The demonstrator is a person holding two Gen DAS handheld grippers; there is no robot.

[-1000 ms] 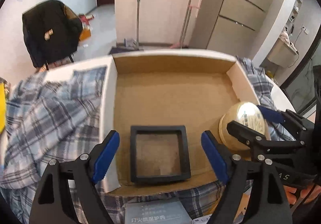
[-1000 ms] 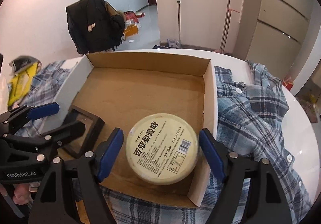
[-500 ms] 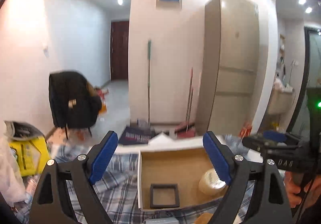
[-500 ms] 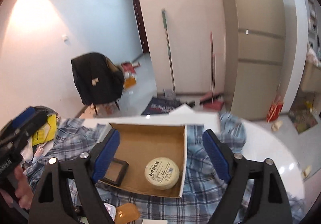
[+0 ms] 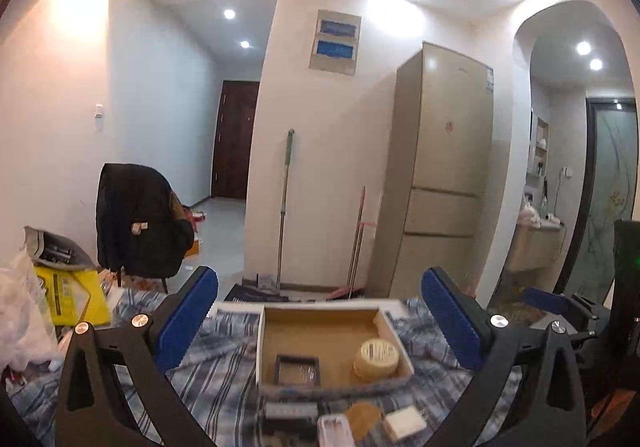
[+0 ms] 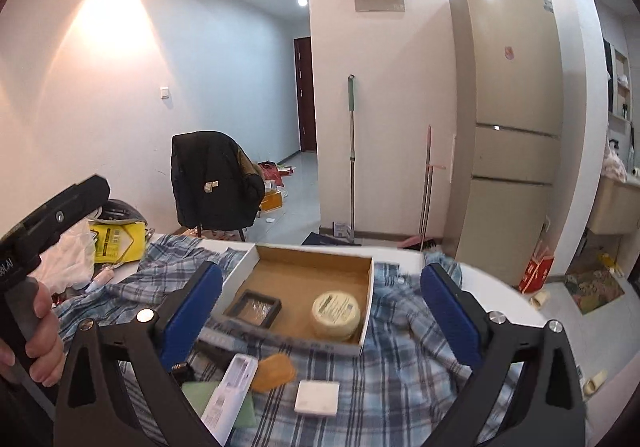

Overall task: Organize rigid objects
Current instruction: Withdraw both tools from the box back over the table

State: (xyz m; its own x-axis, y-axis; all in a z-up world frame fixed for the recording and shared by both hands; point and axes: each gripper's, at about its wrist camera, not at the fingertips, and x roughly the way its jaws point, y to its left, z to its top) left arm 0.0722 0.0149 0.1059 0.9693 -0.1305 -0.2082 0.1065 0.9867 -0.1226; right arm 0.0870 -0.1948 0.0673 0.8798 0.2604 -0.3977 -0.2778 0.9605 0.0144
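Observation:
A shallow cardboard box (image 5: pixel 264 343) (image 6: pixel 370 299) lies on a plaid cloth on the table. Inside it are a black square frame (image 5: pixel 298 369) (image 6: pixel 253 307) at the left and a round cream tin (image 5: pixel 376 361) (image 6: pixel 335 314) at the right. In front of the box lie an orange piece (image 6: pixel 274 366), a white square block (image 6: pixel 317 397), a white flat pack (image 6: pixel 234 387) and a green card (image 6: pixel 204 393). My left gripper (image 5: pixel 320 323) and right gripper (image 6: pixel 322 311) are both open and empty, held well back and above the table.
The plaid cloth (image 6: pixel 400 351) covers a white round table (image 6: pixel 500 291). A yellow bag (image 6: pixel 116 243) and white plastic bags lie at the table's left. Beyond stand a chair with a black jacket (image 6: pixel 216 183), a mop (image 6: pixel 352 155) and a fridge (image 6: pixel 508 127).
Both grippers have pulled back and up from the box, leaving the frame and the tin lying inside it. The view has widened to the whole room.

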